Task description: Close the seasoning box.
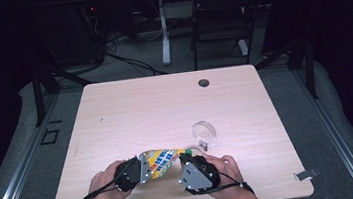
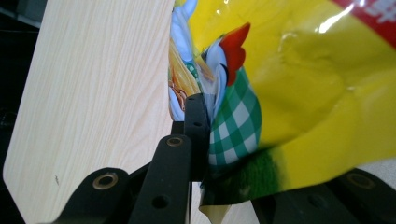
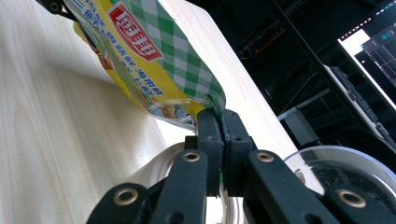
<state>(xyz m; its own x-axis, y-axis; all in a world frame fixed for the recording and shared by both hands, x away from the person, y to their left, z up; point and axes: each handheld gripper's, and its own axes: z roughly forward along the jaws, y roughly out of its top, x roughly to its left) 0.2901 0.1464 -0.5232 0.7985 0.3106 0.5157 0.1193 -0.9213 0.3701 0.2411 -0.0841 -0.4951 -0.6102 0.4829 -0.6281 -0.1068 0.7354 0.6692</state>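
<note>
From the high view I see the whole tabletop (image 1: 164, 101), pale wood, with a chair (image 1: 218, 17) and a desk leg on the floor beyond its far edge. Near my edge, a yellow snack bag (image 1: 160, 161) is stretched between my two tools, its long axis running left to right across the tabletop, one end toward each hand. A clear round container (image 1: 204, 132) stands just beyond the bag's right end.

The left tool (image 1: 141, 170) is clamped on the bag's left end; the left gripper view shows what the overhead cannot: a rooster with a red comb and green checks printed on the glossy film (image 2: 299, 84), pinched in the closed jaws. The right tool (image 1: 186, 165) grips the opposite corner; its own view (image 3: 218, 122) shows jaws pressed together on the green-checked edge, a red label with white characters above, and the container's rim (image 3: 345, 163) close by.
</note>
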